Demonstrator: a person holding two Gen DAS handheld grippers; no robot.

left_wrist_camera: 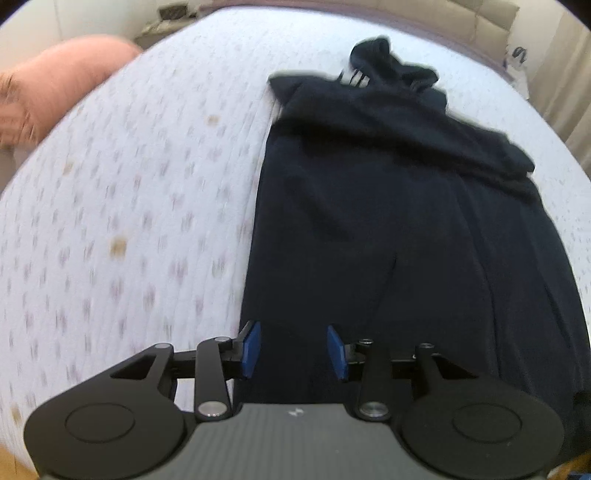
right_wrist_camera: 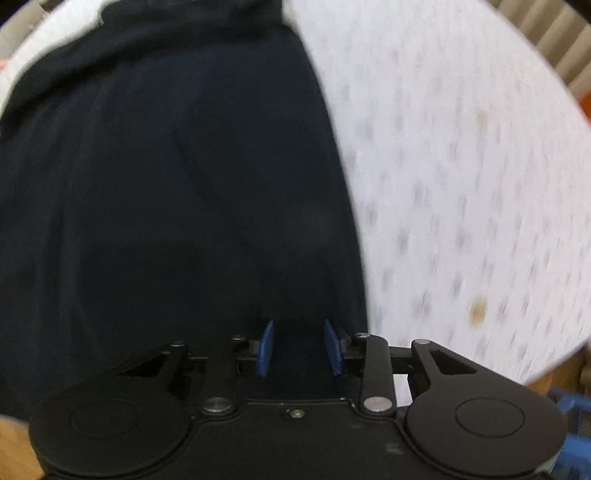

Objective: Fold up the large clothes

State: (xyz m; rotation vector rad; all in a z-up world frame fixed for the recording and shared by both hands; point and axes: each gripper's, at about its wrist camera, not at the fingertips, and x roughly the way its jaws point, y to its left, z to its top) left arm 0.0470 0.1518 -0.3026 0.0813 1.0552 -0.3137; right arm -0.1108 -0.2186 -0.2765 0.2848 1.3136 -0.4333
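Spread wide across both views: white bedcover (left_wrist_camera: 129, 206), quilted, scattered with small mauve motifs and a few brownish spots (left_wrist_camera: 118, 246). Pushed to the far left corner: pink pillow (left_wrist_camera: 62, 74), blurred. Beyond the far edge: beige padded headboard (left_wrist_camera: 480, 18) against the wall. Seen past the right side: pale pleated curtain (right_wrist_camera: 554, 40). Glimpsed low right: something blue (right_wrist_camera: 576, 435), too blurred to identify.

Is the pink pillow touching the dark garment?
Apart. In the left wrist view the pink pillow lies at the far left of the bed, and a broad strip of bare patterned sheet separates it from the dark garment.
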